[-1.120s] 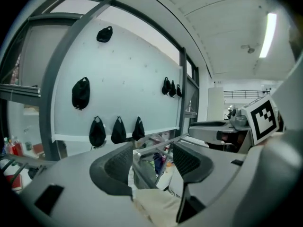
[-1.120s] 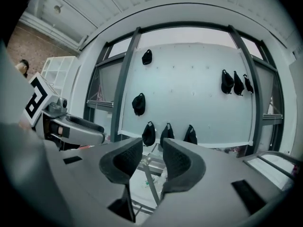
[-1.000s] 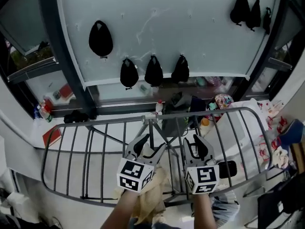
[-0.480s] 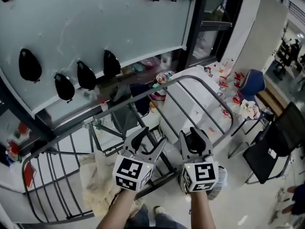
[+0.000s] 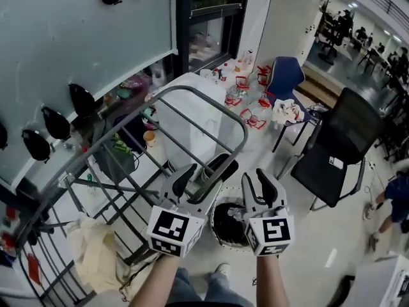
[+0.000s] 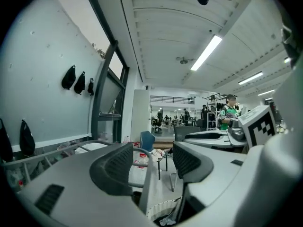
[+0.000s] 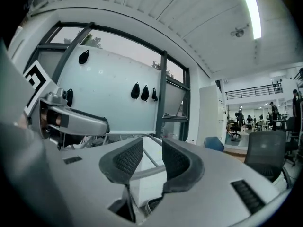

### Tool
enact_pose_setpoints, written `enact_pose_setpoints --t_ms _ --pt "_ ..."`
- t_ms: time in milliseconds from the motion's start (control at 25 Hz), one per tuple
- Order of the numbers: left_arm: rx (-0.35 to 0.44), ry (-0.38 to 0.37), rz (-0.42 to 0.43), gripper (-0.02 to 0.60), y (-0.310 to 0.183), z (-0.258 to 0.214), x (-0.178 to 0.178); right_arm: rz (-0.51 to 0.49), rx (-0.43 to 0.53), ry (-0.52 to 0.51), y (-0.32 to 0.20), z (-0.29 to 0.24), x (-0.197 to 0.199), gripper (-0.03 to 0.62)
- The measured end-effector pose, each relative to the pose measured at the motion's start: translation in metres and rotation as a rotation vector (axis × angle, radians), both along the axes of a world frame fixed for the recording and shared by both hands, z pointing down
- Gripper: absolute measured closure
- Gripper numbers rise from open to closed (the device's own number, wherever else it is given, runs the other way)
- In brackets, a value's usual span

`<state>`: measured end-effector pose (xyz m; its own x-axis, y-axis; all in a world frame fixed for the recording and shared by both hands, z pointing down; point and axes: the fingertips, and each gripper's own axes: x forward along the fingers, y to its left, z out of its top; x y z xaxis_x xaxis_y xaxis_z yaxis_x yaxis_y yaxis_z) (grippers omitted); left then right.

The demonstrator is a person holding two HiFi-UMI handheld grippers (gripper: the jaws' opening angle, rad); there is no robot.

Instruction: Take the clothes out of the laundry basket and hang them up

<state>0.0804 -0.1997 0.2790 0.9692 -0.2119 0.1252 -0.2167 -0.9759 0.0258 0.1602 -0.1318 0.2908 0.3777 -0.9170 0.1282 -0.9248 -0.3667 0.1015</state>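
Note:
A round white laundry basket (image 5: 223,226) with dark clothes inside stands on the floor, seen between and below my two grippers. My left gripper (image 5: 203,173) is open and holds nothing; its pads (image 6: 113,167) stand well apart. The right gripper (image 5: 261,185) is also open, with a clear gap between its pads (image 7: 177,162). The basket's rim (image 6: 158,209) shows low between the left gripper's jaws. A grey metal drying rack (image 5: 192,94) stretches to the left, and a beige cloth (image 5: 89,254) hangs over its bars at the lower left.
A black office chair (image 5: 335,149) stands to the right, and a blue chair (image 5: 284,75) sits by a white table (image 5: 192,82) with red-and-white clutter. Dark bags (image 5: 57,123) hang on the frosted glass wall at left. People are in the far hall.
The view and both grippers have swung right, away from the middle of the rack to above the basket. The beige cloth stays behind on the rack. The jaws look the same.

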Motion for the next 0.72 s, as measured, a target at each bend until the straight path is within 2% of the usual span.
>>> enact_pose_setpoints --t_ms 200,360,720 --pt "-0.023 0.02 0.038 0.311 0.065 0.004 0.066 0.078 -0.033 -0.019 0.076 0.01 0.068 0.467" --pt "-0.044 -0.009 0.076 0.311 0.106 0.024 0.112 0.12 -0.058 -0.026 0.126 0.021 0.108 0.466" --pt "-0.04 -0.085 0.132 0.311 0.146 0.079 0.193 0.228 -0.069 -0.076 0.196 0.07 0.185 0.467"
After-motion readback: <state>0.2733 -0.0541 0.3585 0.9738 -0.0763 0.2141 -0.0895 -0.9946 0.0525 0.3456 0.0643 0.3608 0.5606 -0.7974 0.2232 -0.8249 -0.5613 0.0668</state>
